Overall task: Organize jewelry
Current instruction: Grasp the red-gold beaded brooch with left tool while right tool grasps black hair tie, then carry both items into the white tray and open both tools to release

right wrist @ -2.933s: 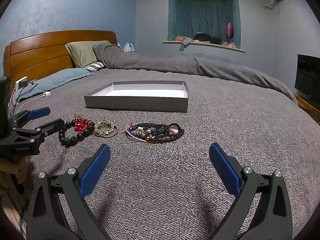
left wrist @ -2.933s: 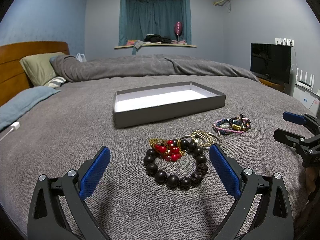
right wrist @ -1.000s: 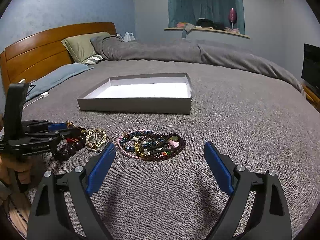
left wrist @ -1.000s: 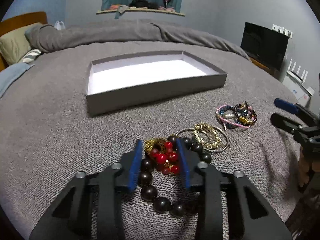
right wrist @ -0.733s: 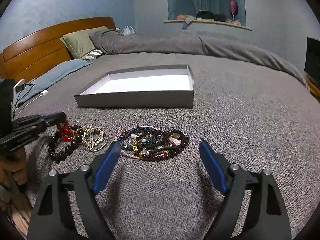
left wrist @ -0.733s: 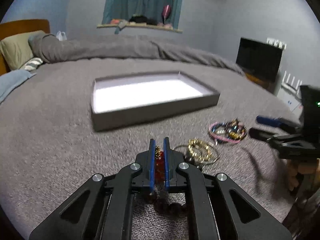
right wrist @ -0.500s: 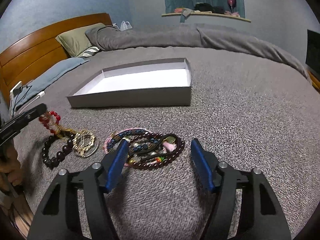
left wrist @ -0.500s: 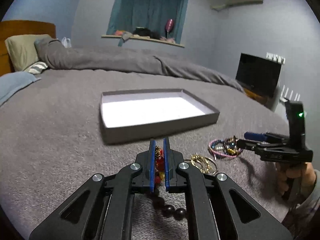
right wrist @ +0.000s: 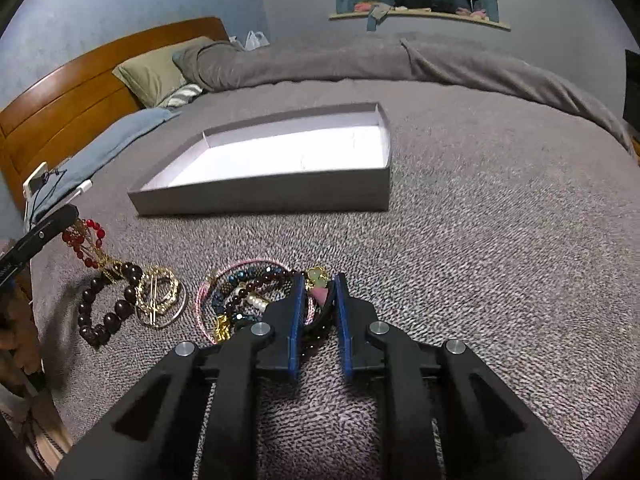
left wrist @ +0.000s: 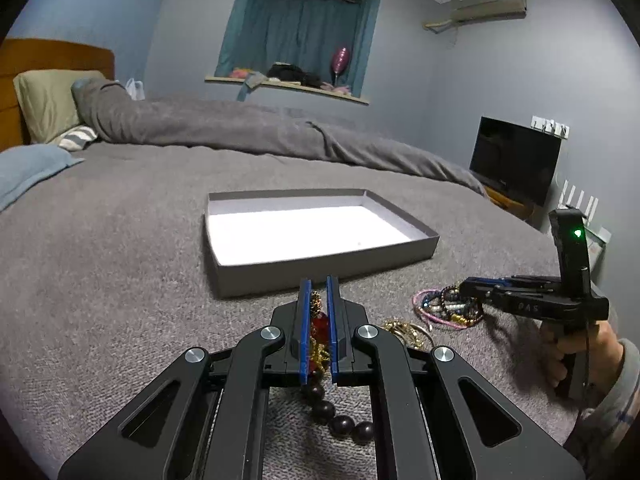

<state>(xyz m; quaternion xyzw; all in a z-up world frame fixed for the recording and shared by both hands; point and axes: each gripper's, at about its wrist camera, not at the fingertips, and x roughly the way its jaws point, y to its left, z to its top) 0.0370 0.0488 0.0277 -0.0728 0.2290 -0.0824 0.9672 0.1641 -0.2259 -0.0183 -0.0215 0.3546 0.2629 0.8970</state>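
Observation:
My left gripper (left wrist: 319,292) is shut on a red-and-gold bead bracelet (left wrist: 319,326) and holds it above the bed. A black bead bracelet (right wrist: 108,308) trails below it, its lower part on the blanket, next to gold bangles (right wrist: 158,296). My right gripper (right wrist: 319,278) is down on a bundle of mixed bracelets (right wrist: 244,296). Its jaws are closing, with the bundle's black cord and pink tassel pinched between the pads. The open grey tray (left wrist: 320,270), white inside, lies just beyond both piles and holds nothing.
The grey blanket (right wrist: 500,240) covers the whole bed. A rolled grey duvet (left wrist: 248,124) and pillows (right wrist: 160,68) lie behind the tray, before a wooden headboard (right wrist: 60,108). A phone on a cable (right wrist: 36,182) sits far left, a TV (left wrist: 514,160) at the right.
The left gripper shut on the red bracelet and lifted it off the blanket. The right gripper came down onto the mixed bundle and its jaws narrowed from wide open to nearly together.

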